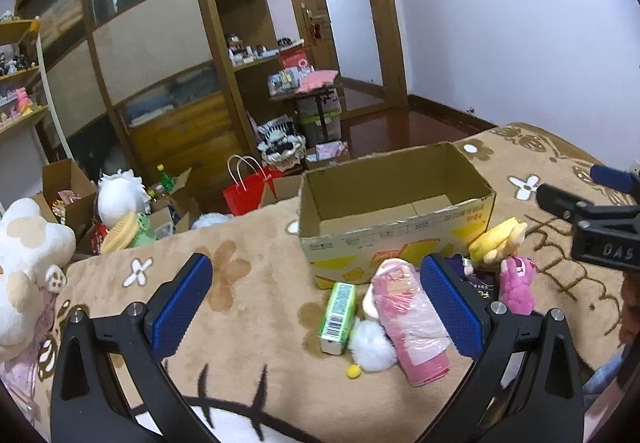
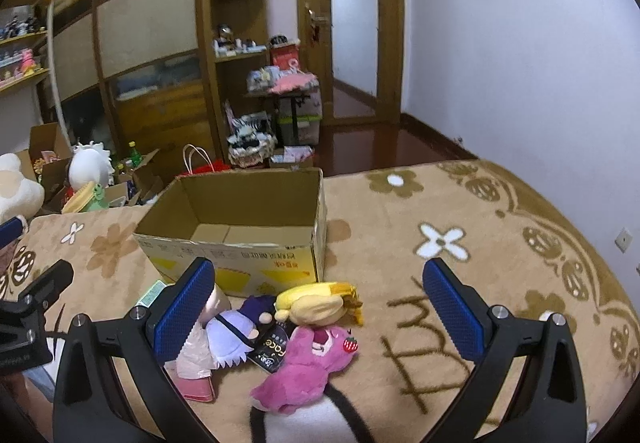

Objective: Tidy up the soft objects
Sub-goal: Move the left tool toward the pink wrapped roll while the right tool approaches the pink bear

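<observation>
- Step: judged start of sorting; cardboard box (image 2: pixel 240 239) stood empty.
- Toys: pink plush (image 2: pixel 304 371) and yellow plush (image 2: pixel 316 303) lay near the box's front.
- Left gripper (image 1: pixel 316 299) and right gripper (image 2: pixel 320 307): both spread, holding nothing.
- Next: likely grasp one plush.
- Surface: beige flowered blanket (image 2: pixel 480 283); wardrobe (image 2: pixel 152 43) far left.

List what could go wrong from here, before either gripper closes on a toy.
1. The pink plush, yellow plush and purple plush lie packed together, so the open right gripper may pinch two at once.
2. A black packet sits among them and could be dragged along.
3. The open left gripper faces a green carton and a pink wrapped package; neither looks like a soft toy, so one could end up in the cardboard box.
</observation>
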`<state>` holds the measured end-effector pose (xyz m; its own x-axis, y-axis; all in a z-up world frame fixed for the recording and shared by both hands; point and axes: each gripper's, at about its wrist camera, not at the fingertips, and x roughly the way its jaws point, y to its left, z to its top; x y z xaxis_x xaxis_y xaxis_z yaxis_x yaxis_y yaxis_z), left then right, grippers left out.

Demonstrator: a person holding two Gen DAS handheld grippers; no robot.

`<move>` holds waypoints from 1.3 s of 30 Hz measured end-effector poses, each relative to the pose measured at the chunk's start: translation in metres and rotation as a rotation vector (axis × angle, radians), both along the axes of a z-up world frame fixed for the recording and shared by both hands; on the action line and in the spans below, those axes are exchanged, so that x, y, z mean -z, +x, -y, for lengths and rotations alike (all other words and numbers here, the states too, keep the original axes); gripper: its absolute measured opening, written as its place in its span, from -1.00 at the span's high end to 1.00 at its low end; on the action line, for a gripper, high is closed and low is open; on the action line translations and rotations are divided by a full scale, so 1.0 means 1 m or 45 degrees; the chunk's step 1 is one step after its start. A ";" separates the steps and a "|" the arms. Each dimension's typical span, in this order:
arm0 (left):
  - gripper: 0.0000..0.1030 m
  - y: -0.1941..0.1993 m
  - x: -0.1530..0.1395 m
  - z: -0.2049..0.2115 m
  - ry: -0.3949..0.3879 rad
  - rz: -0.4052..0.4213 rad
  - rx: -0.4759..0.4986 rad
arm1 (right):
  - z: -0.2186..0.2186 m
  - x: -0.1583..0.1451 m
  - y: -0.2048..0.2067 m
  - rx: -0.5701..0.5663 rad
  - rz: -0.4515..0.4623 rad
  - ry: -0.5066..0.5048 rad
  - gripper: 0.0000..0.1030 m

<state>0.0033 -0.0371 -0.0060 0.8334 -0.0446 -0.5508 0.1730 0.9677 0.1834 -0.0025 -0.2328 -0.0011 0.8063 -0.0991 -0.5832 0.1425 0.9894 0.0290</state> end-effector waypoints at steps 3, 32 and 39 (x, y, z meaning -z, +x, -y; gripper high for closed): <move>-0.99 0.010 0.004 0.006 0.005 -0.037 -0.004 | -0.001 0.008 0.008 0.008 -0.063 0.028 -1.00; -0.99 0.078 0.050 0.035 -0.069 -0.271 0.017 | -0.005 0.063 0.041 -0.019 -0.349 0.079 -1.00; -0.99 0.088 0.064 0.037 -0.084 -0.342 0.051 | -0.006 0.075 0.047 -0.026 -0.410 0.079 -1.00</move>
